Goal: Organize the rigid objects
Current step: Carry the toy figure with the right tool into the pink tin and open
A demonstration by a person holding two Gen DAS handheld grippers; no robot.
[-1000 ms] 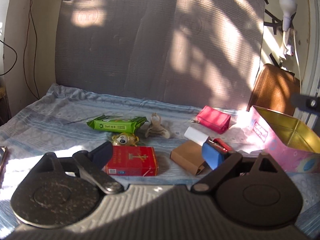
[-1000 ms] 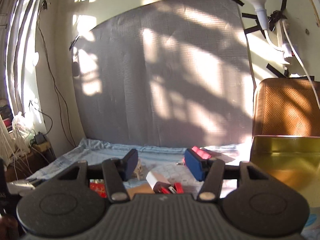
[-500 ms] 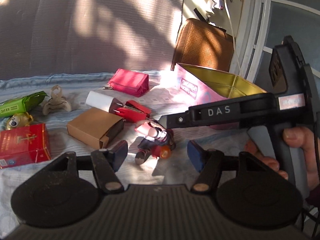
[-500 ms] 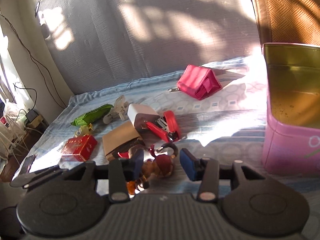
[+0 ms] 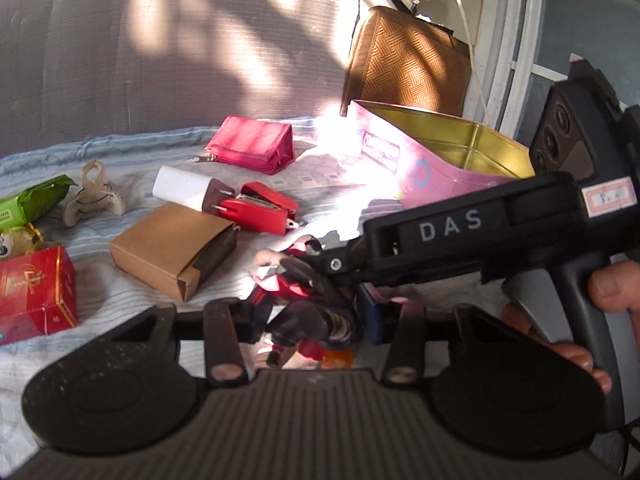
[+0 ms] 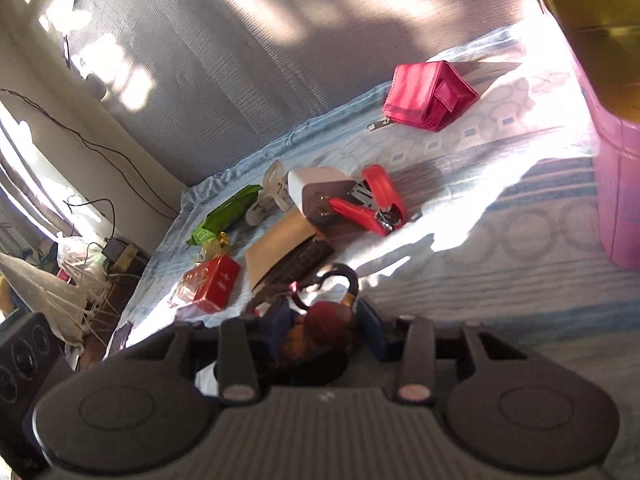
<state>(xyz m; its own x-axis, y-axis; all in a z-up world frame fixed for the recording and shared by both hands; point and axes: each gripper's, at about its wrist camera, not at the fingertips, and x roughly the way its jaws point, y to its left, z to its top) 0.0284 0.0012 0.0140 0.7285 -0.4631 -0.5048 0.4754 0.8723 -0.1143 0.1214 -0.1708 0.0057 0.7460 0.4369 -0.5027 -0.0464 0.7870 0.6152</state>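
Both tools stand apart around one small toy figure [image 6: 320,328] on the bed [image 6: 500,248], right tool [image 6: 322,330] straddling it, left tool [image 5: 310,322] just alongside; risk: fingers collide or knock the toy aside before either closes.

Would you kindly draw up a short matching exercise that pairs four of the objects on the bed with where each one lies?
Things:
1. red stapler
2. pink wallet
3. red box
4. small figurine

Places:
A. between the blue pads of the right gripper
B. far back, near the grey padded wall
C. against the pronged end of the white charger
D. at the left edge of the left wrist view, left of the brown carton

Pairs: 1-C, 2-B, 3-D, 4-A
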